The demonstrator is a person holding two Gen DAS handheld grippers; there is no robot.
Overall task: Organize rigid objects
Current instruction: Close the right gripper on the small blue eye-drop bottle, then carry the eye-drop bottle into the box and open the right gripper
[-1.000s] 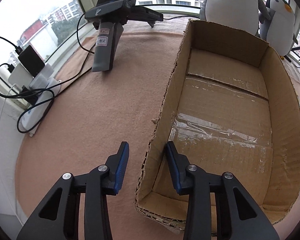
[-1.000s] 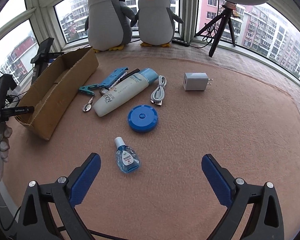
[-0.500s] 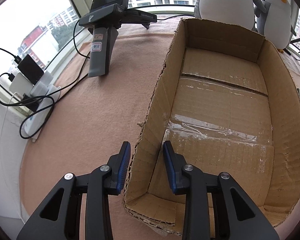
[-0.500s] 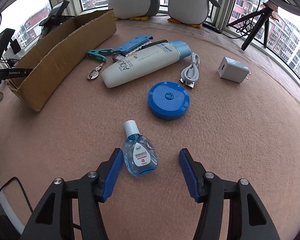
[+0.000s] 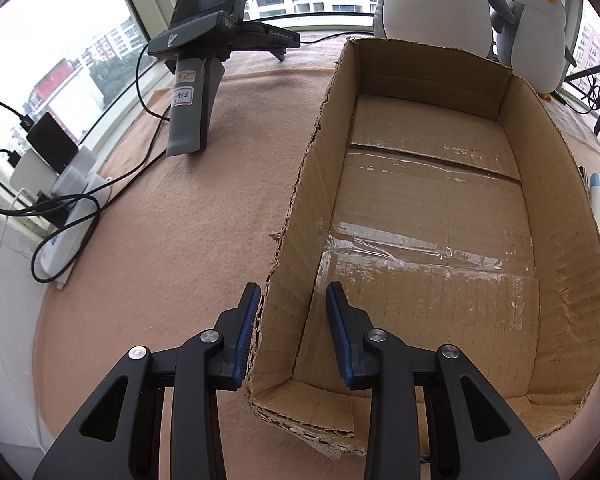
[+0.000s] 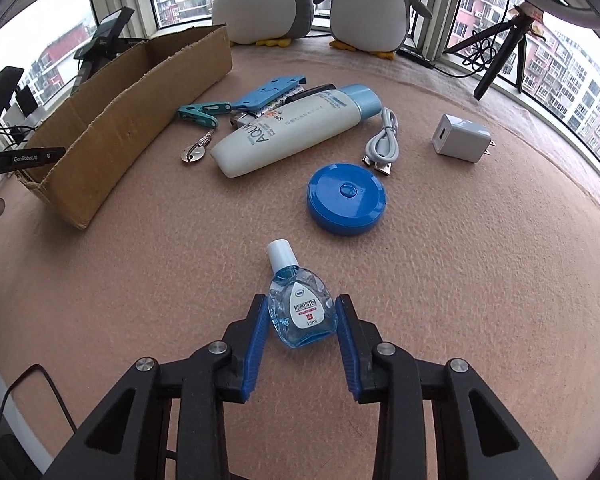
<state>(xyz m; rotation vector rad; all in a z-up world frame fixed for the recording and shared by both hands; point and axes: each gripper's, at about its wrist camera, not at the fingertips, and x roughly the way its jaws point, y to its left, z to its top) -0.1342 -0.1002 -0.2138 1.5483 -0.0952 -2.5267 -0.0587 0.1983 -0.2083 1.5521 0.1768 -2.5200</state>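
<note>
Two grippers are seen over a worktop point(image 6: 480, 260) covered in pink cloth. The left gripper point(image 5: 292, 312) is closed on the near left wall of an empty cardboard box point(image 5: 432, 216), one pad outside it, one inside. The right gripper point(image 6: 302, 322) is closing around a small blue eye-drop bottle point(image 6: 300, 308) lying flat, its white cap pointing away; both pads appear to touch its sides. A round blue case point(image 6: 346, 199) lies just beyond.
</note>
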